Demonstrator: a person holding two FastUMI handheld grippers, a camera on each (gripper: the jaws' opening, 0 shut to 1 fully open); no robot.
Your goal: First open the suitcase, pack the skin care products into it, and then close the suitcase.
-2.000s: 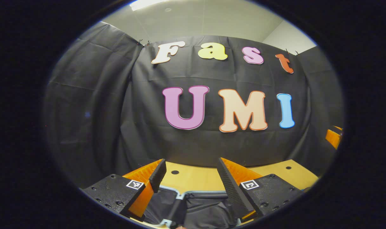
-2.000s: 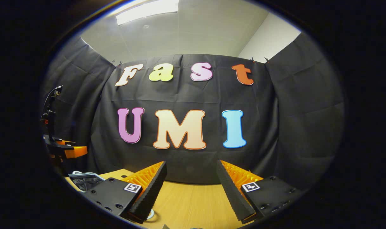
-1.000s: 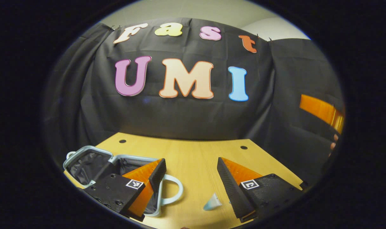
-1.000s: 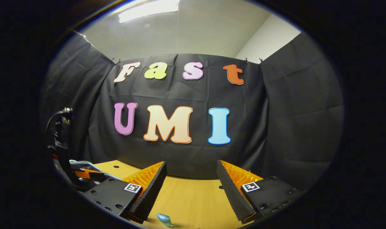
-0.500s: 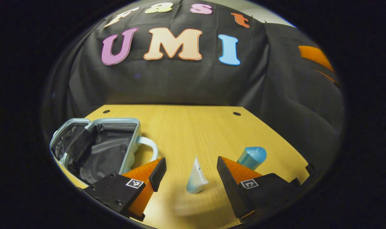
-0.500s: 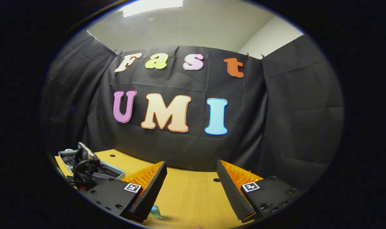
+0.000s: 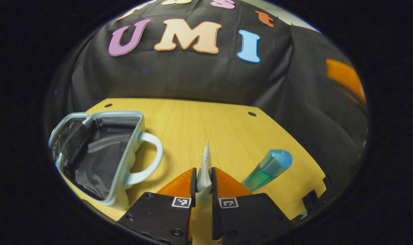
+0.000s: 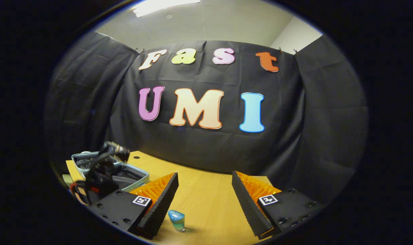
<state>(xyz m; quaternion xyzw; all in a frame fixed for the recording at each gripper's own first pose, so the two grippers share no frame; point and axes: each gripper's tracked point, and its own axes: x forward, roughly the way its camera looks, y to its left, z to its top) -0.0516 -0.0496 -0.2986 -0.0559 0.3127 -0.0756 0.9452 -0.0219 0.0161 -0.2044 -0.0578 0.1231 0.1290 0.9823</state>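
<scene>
In the left gripper view, the left claw (image 7: 203,180) was closed on a small white tube (image 7: 204,168), both fingers pressing its flat sides, with the crimped end standing up above them. The suitcase (image 7: 101,154) lay open on the desk (image 7: 199,126) to the left, dark lining showing, handle toward the claw. A blue bottle (image 7: 268,169) lay just beside on the right. The grip looked low and narrow: a soft tube could squirm out on the swing across, or catch the suitcase rim and drop outside.

In the right gripper view, the right claw (image 8: 205,204) hung wide open and empty above the desk, with the bottle (image 8: 176,220) near its left finger. A careless descent might knock the bottle rolling, probably toward the desk edge.
</scene>
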